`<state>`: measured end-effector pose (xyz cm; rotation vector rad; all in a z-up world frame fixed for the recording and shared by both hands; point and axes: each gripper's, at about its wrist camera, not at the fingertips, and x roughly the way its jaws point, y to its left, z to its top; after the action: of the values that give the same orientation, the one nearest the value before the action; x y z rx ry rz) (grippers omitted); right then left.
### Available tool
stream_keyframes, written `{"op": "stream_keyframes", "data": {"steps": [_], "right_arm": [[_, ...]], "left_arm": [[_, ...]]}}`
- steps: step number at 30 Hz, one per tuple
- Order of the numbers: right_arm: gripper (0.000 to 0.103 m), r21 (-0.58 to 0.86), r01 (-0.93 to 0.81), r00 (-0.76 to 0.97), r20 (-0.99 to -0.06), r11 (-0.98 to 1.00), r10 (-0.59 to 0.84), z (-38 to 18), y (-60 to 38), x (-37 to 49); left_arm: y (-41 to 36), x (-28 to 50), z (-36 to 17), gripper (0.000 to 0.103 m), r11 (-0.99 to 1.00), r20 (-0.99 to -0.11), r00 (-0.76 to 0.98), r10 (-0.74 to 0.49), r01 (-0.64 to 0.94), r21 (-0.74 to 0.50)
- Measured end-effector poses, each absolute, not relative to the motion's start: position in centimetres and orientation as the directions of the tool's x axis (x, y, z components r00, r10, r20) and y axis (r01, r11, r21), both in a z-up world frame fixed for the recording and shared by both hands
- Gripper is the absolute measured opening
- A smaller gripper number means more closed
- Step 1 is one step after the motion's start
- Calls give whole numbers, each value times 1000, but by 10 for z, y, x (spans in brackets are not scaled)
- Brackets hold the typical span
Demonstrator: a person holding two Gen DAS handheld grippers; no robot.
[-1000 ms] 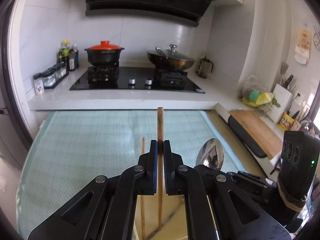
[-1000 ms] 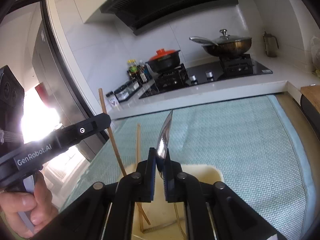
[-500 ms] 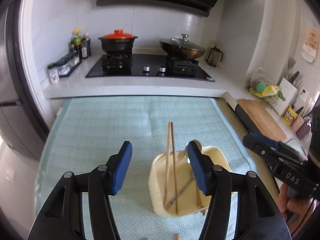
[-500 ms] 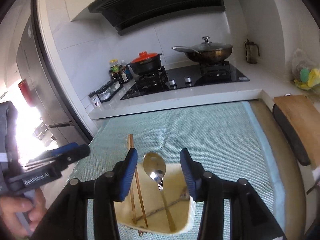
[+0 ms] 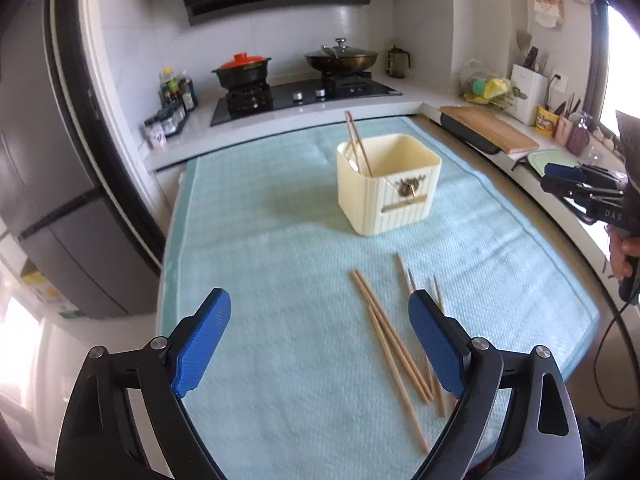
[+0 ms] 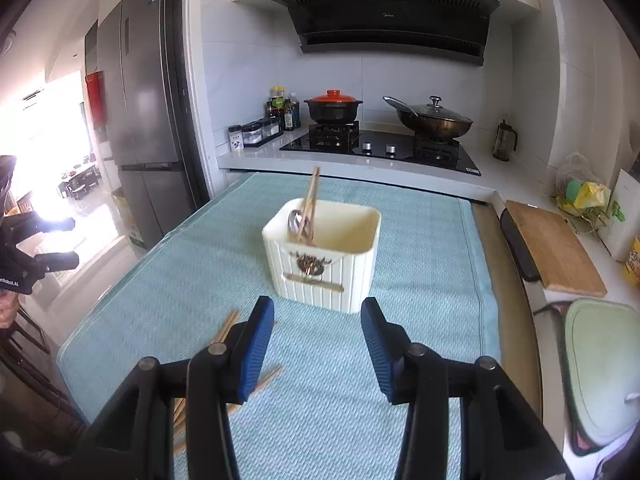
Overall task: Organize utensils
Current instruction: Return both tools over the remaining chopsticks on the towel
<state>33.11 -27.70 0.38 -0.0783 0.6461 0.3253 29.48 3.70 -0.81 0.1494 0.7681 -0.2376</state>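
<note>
We hold both tools spread wide and empty above the desk (image 5: 248,240), which is covered by a teal mat. The left tool (image 5: 320,344) hovers over the loose chopsticks (image 5: 384,328) lying on the mat just in front of the bin (image 5: 394,200); the right tool (image 6: 318,352) faces the bin head-on with nothing between its pads. Inside the bin a pair of chopsticks (image 6: 310,196) leans against the near-left corner, with a spoon (image 6: 298,222) beside it. So we judge the task partly done: one pair and the spoon are stowed, while several chopsticks remain on the mat to be picked up and dropped in.
</note>
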Motion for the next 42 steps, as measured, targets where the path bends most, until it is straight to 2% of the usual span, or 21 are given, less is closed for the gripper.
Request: {"op": "stream_keyframes", "data": {"steps": [4, 9, 11, 17, 22, 33, 37, 41, 42], "right_arm": [[46, 4, -280, 758, -613, 960, 224, -27, -273, 290], [46, 44, -203, 731, -658, 978, 181, -82, -264, 255], [46, 61, -182, 720, -672, 981, 176, -103, -257, 244], [46, 103, -177, 663, -723, 979, 196, -144, -242, 236], [46, 168, -156, 634, -738, 973, 229, -156, -240, 235], [46, 208, -228, 548, -780, 951, 302, -174, -206, 264], [41, 223, -257, 534, -778, 940, 331, -173, -186, 282], [32, 175, -270, 531, -794, 947, 298, -181, -166, 297], [28, 161, -271, 527, -801, 949, 286, -184, -162, 300]], "left_arm": [[41, 259, -57, 92, 983, -703, 698, -136, 184, -7], [40, 238, -108, 92, 983, -720, 671, -178, 95, -155], [37, 235, -121, 92, 981, -724, 665, -183, 75, -179], [22, 233, -142, 92, 994, -724, 682, -105, 54, -93], [22, 231, -158, 92, 988, -740, 659, -138, 40, -149], [22, 224, -164, 92, 992, -745, 657, -114, 29, -126], [27, 221, -162, 92, 993, -740, 665, -101, 19, -118], [31, 222, -166, 92, 992, -752, 652, -98, 7, -123], [31, 223, -167, 92, 992, -755, 648, -97, 5, -123]]}}
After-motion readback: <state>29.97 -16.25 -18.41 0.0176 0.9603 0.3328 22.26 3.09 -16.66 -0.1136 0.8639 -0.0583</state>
